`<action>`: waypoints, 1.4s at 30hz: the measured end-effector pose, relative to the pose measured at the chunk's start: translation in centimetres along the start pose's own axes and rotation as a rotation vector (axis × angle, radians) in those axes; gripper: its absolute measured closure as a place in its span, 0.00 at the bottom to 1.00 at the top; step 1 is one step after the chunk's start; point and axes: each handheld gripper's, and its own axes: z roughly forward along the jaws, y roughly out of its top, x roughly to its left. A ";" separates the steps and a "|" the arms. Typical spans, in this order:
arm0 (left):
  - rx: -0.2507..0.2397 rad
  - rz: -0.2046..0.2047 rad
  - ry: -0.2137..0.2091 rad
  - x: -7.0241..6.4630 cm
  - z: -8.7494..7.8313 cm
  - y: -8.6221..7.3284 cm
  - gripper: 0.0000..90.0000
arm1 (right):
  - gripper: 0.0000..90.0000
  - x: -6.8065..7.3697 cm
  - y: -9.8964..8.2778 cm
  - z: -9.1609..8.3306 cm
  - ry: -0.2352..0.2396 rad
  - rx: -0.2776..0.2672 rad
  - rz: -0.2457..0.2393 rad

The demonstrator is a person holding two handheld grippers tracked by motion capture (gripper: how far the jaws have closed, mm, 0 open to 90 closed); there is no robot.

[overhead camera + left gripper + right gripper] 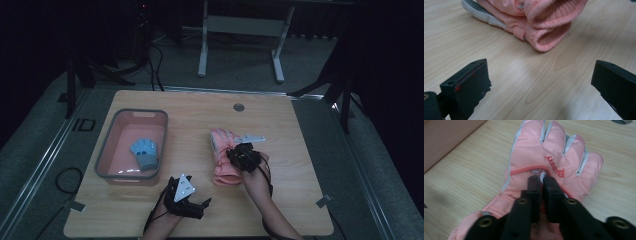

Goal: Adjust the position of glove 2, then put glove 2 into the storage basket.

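Nearest you, your left gripper (192,202) rests low over the near edge of the light wooden bench (290,125), a little left of centre. Its black fingers (465,87) stand wide apart with nothing between them but bare wood, and they touch no object. In the left gripper view, the ribbed knit cuff of the padded pink ski glove (222,157) lies just beyond the gap, apart from both fingers.

A little farther in and to the right, your right gripper (235,152) sits on top of that glove, which lies flat on the bench near its middle with the cuff toward you and the glove's own digits pointing away. In the right gripper view the fingers (534,186) are nearly together, with a narrow slit left between the tips, pinching a small fold of the pink fabric on the back of the glove, just beside the red stitched lettering.

Farther left, a pink plastic tub with a grey rim (107,150) stands on the bench, with a small blue knitted glove (145,152) lying inside it.
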 end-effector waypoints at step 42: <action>0.220 0.088 0.071 2.2 10.0 13.3 1.00 | 0.80 -6.6 -0.4 -2.3 0.141 -0.079 -0.075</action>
